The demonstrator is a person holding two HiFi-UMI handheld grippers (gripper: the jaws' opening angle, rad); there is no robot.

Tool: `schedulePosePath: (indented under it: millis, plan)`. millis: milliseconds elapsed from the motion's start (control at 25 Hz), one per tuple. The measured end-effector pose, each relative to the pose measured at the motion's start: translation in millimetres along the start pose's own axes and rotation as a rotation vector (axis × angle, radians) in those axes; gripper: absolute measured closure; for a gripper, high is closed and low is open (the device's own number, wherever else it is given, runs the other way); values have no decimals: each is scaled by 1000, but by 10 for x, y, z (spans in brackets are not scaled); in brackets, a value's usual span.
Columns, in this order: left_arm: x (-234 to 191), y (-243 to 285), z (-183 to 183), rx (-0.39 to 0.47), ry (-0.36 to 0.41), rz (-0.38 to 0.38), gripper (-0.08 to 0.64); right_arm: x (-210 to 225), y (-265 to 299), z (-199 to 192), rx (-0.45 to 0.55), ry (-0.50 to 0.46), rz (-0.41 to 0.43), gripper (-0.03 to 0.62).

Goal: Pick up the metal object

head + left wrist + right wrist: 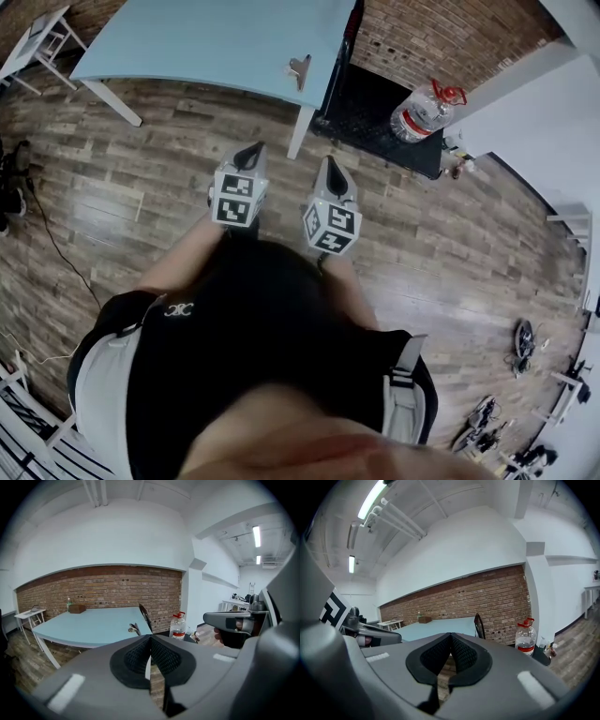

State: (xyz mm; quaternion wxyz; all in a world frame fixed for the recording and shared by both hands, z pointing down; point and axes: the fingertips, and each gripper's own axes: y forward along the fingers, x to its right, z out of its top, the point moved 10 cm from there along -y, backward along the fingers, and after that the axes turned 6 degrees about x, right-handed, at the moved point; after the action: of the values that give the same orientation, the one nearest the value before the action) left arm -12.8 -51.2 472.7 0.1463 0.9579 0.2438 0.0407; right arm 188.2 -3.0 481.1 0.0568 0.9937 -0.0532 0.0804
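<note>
**Brick, white paint and plank flooring**

A red brick wall forms the lower band of the room, with plain white wall above it and lit tube lights on the white ceiling. The floor is grey-brown wood plank. A pale blue tabletop on white legs stands by the brick, and a small white side table stands apart from it. A black mat lies beside the tabletop, with a large water bottle at its edge.

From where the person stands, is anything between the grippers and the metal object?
Nothing visible. The metal object lies at the near edge of the table; only wooden floor separates it from the left gripper and the right gripper, both with jaws shut. The water bottle stands off to the right.
</note>
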Motion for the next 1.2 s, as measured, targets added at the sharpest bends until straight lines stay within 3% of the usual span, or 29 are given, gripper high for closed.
schedulePosePath:
  millis: [200, 480, 840, 1200]
  plan:
    - [-221, 362, 105, 32, -66, -32, 561, 7, 413, 144, 7, -36, 4, 578]
    - [-613, 1048, 327, 3, -137, -78, 561, -10, 1070, 333, -10, -62, -10, 578]
    - [-1012, 1887, 438, -113, -143, -147, 561, 28, 1716, 404, -50, -24, -94, 578]
    - [-1154, 2430, 267, -250, -138, -202, 561, 53, 1967, 308, -86, -24, -187, 578]
